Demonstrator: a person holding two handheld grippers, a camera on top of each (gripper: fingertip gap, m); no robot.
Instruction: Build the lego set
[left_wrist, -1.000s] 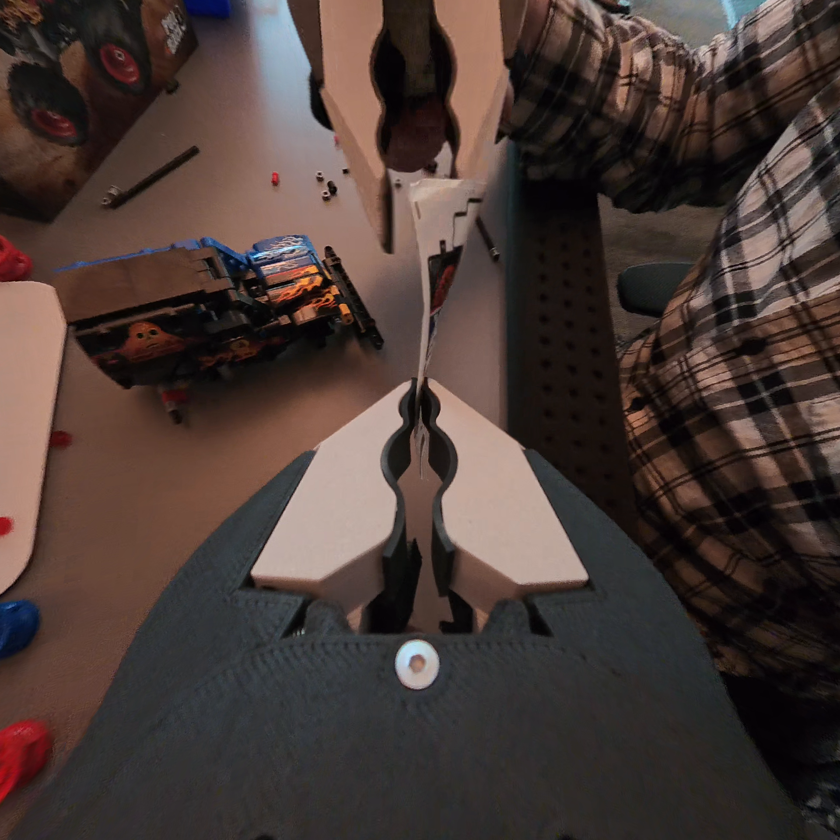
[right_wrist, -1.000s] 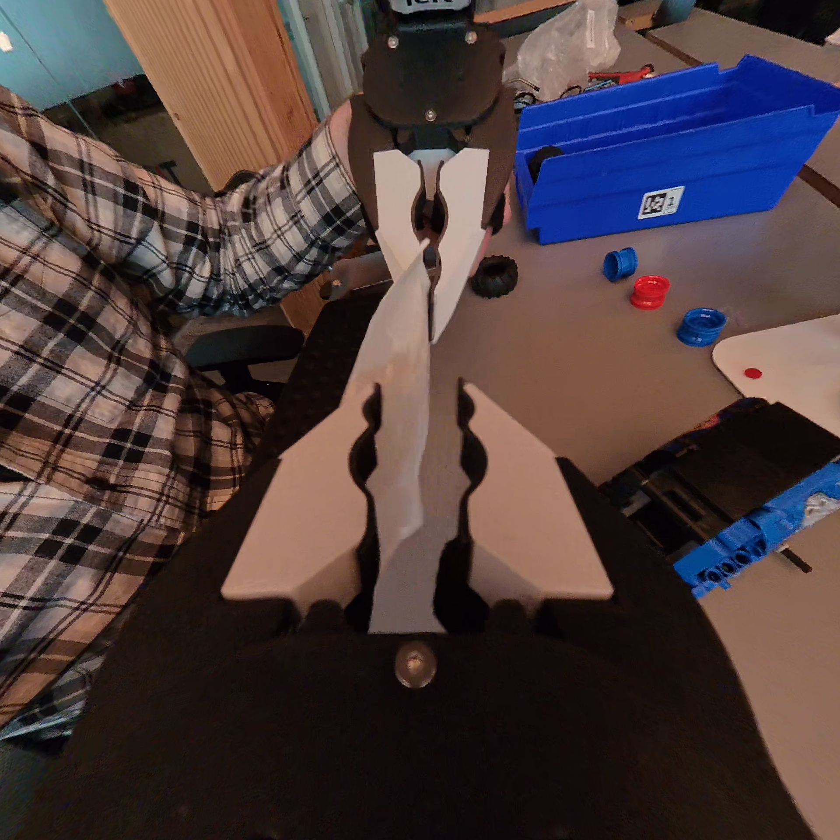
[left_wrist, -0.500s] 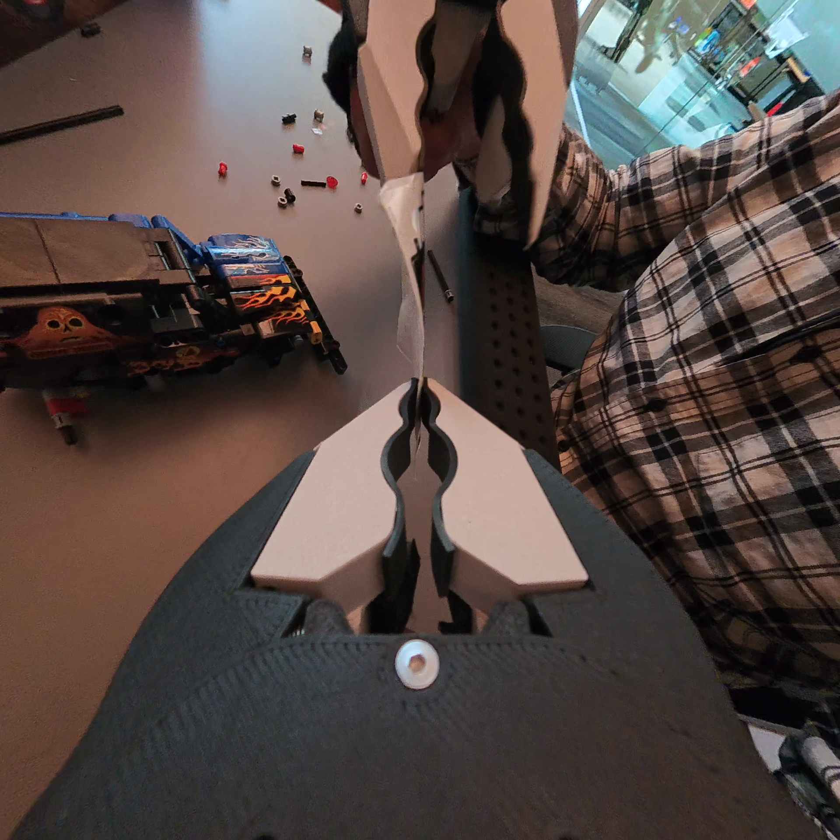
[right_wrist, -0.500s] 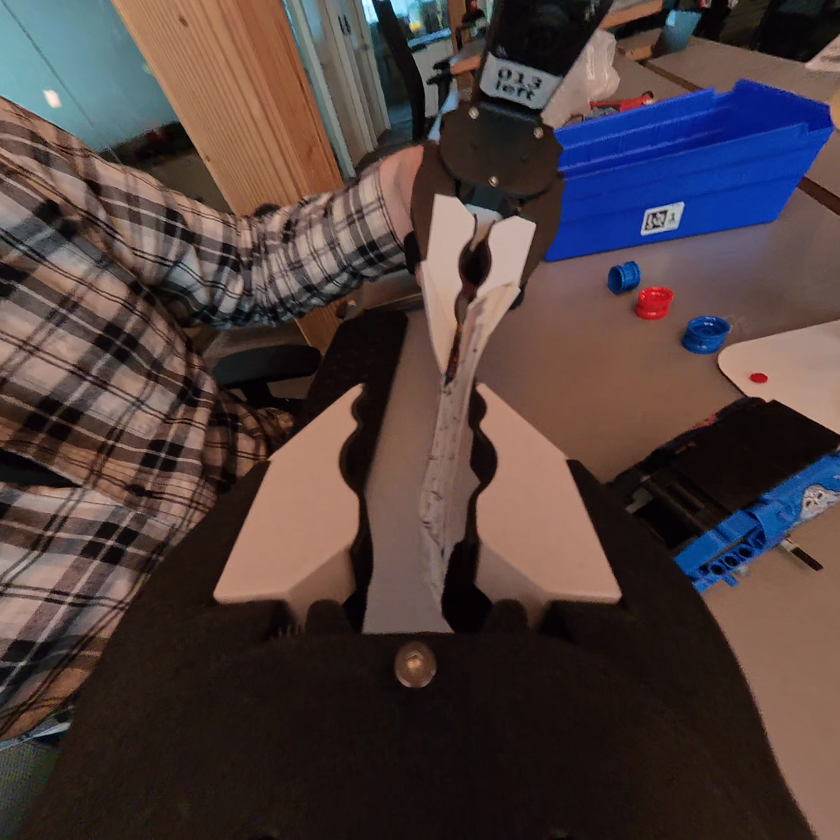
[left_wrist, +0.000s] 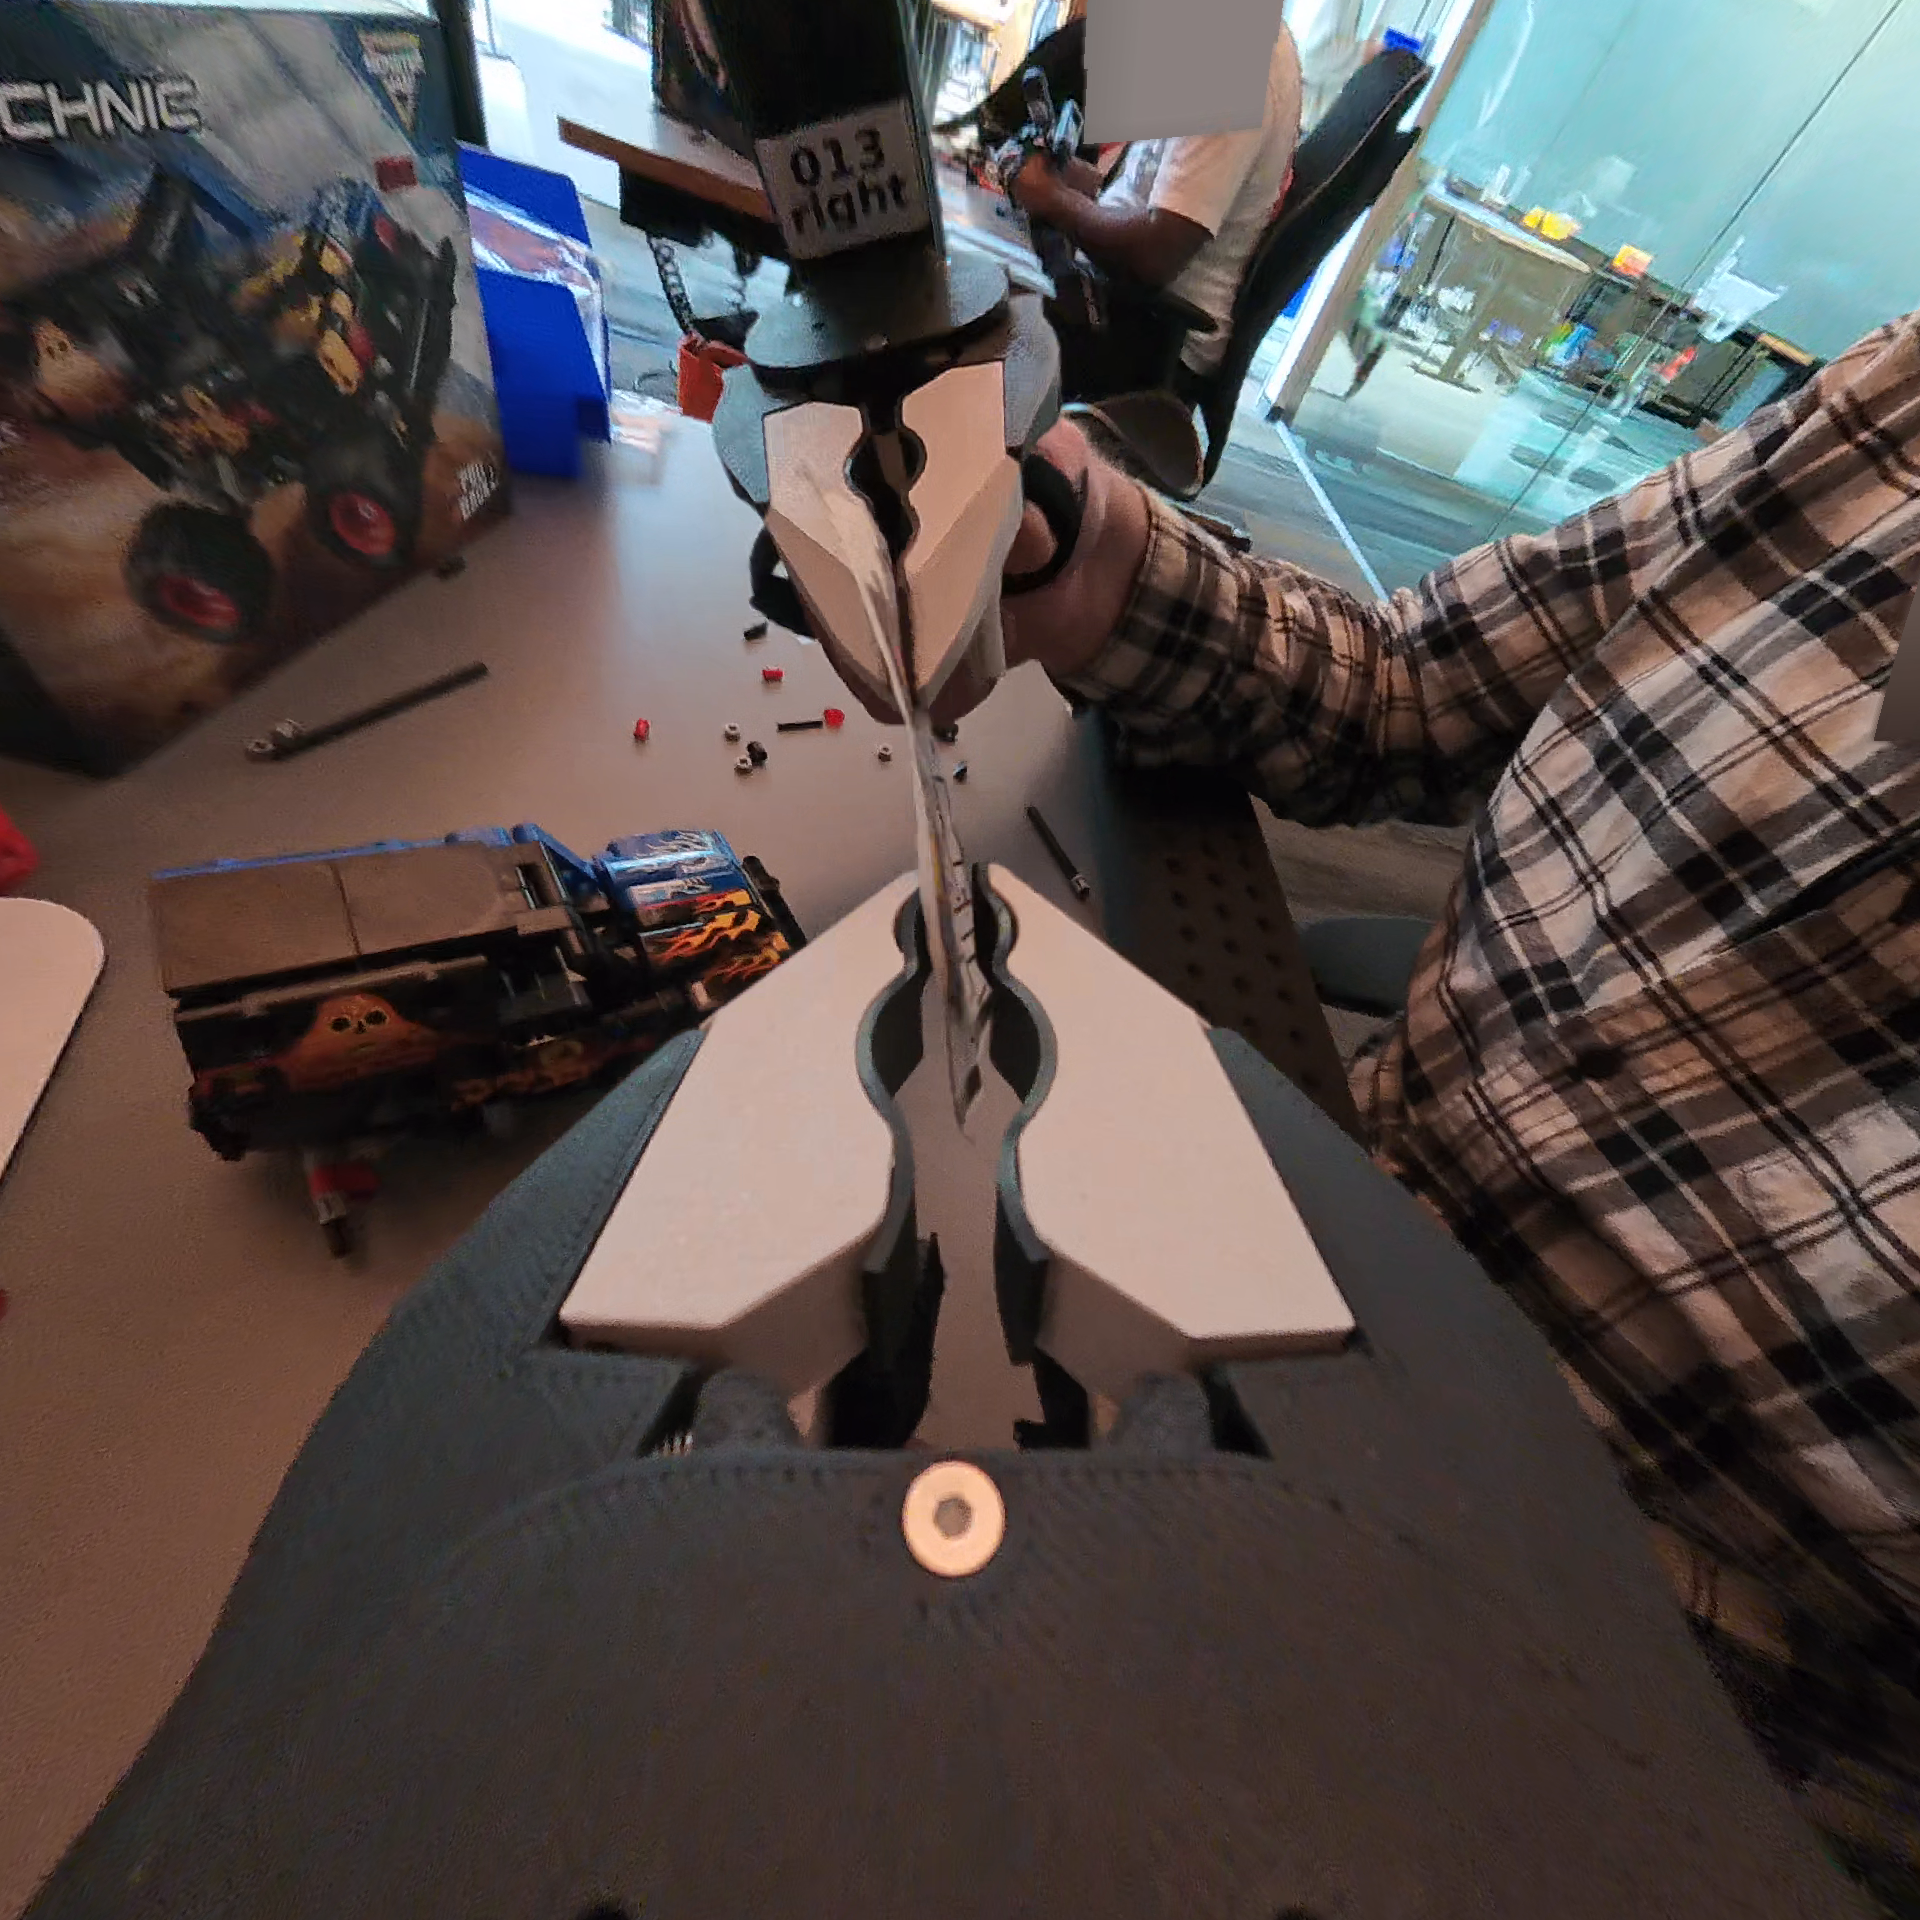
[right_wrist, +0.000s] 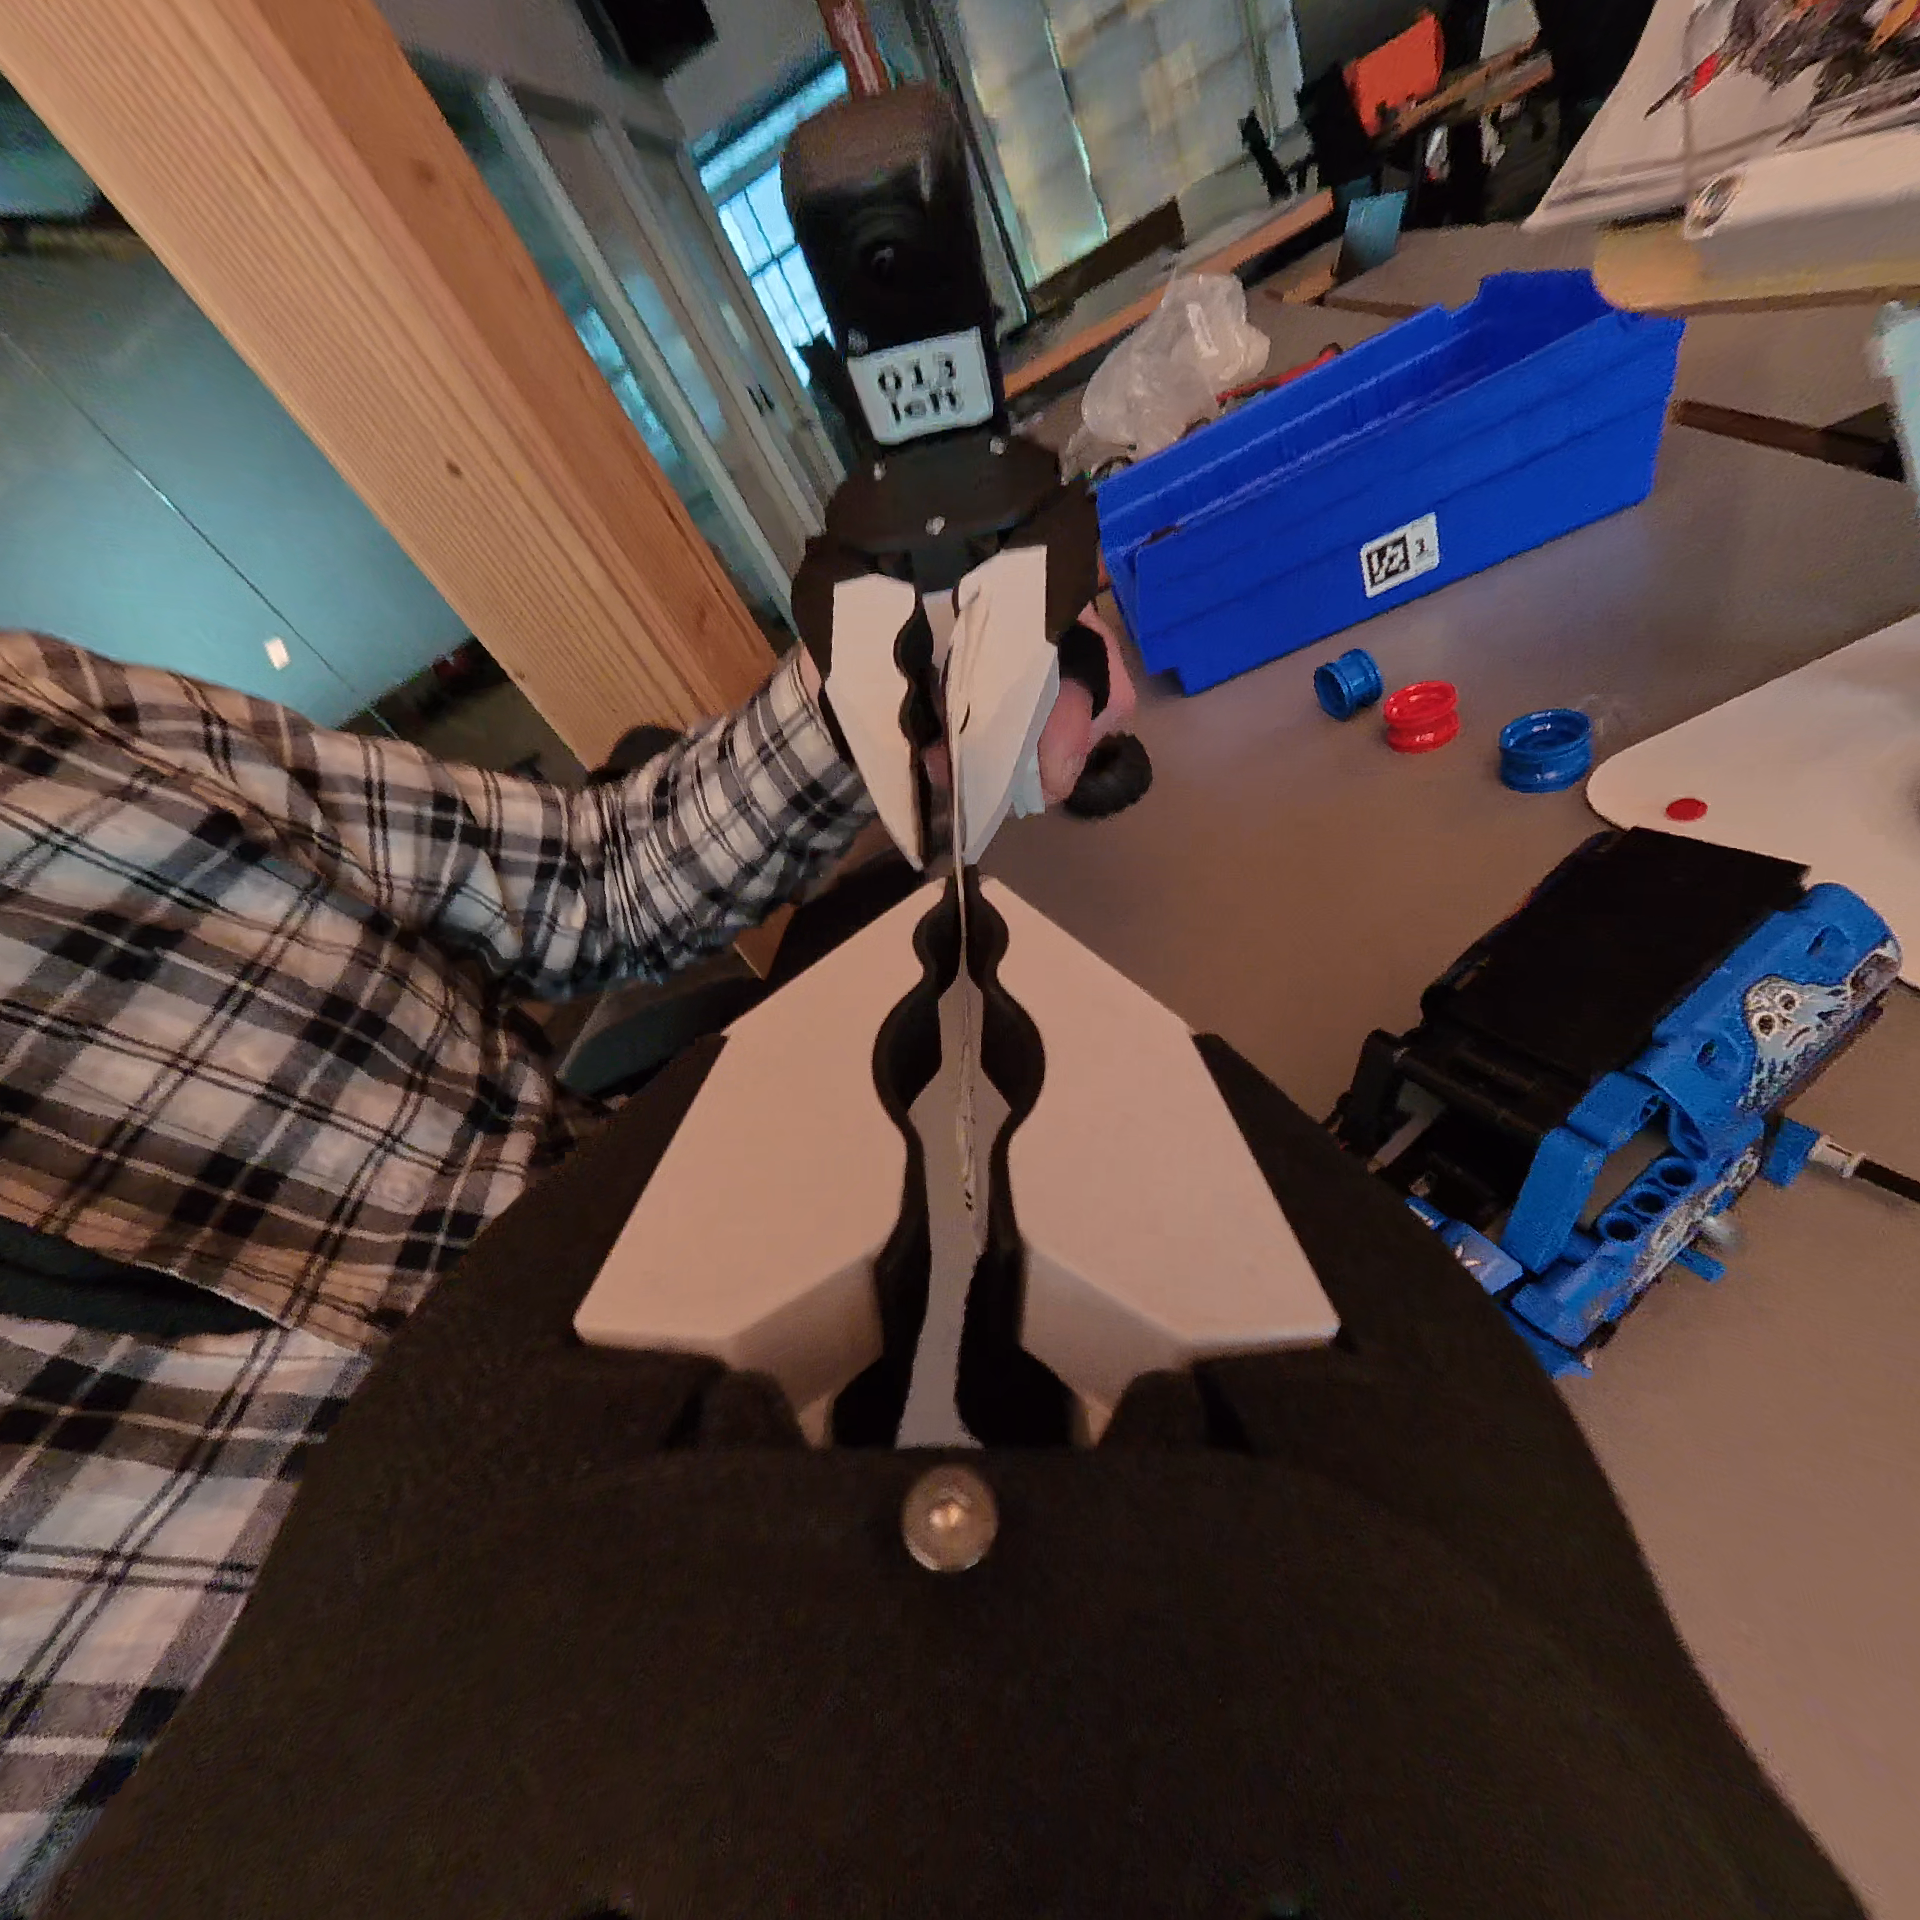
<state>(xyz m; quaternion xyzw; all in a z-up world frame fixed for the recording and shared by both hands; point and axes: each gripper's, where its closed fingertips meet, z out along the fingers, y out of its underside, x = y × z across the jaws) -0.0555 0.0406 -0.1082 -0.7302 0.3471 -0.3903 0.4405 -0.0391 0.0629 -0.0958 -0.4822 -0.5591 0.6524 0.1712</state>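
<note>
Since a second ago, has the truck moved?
No. The truck sits as before, just this side of the rod and box; only the camera shifted.

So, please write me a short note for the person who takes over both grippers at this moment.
Right gripper: shut on the sticker sheet, held above the table.
Left gripper: jaws slightly apart around the sheet's other end; it seems not clamped.
Done: the truck body lies on the table, with flame stickers on it.
Left: rims and a tyre lie loose near the blue bin; small pins are scattered. More stickers probably follow.
</note>
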